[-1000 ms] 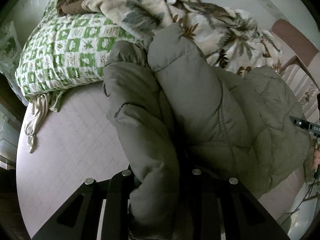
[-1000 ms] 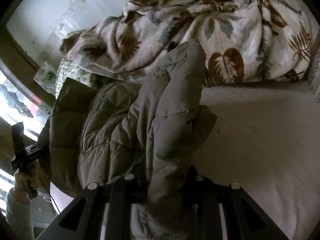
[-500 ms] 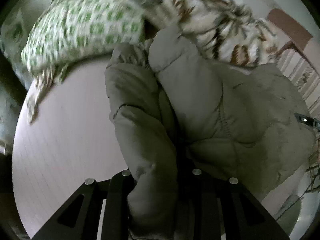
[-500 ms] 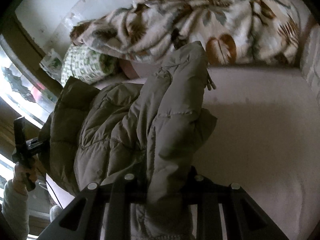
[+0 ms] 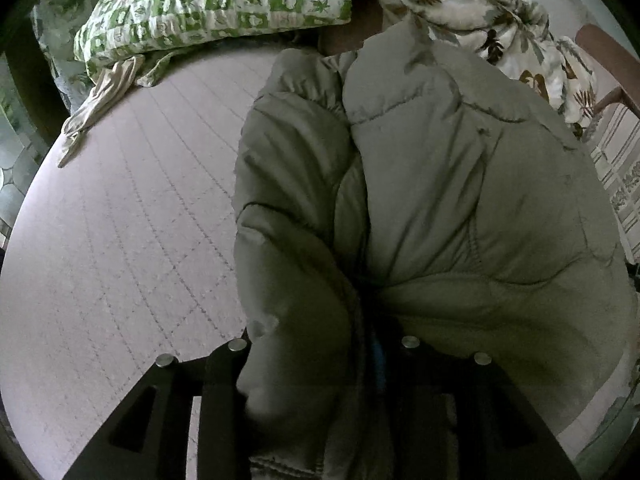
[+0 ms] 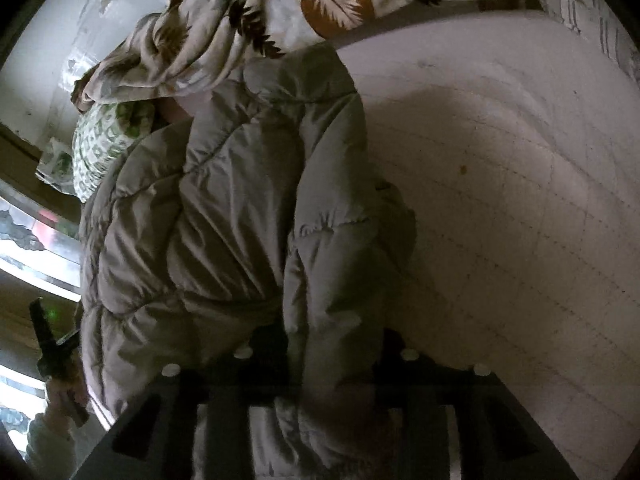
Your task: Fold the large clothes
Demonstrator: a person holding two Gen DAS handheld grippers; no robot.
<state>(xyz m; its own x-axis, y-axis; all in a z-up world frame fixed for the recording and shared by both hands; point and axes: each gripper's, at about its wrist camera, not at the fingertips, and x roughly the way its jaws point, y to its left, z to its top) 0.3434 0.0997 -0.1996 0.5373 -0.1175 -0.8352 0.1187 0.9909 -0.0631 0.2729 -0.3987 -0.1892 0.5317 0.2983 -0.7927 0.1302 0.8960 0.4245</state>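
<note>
On the bed [image 5: 120, 240], your left tool [image 5: 324, 360] and right tool [image 6: 324, 364] each have jaws just opening, the grey puffer jacket [image 5: 460, 200] still bunched between them.

No text, label, brand, number or sign can be read in either wrist view
</note>
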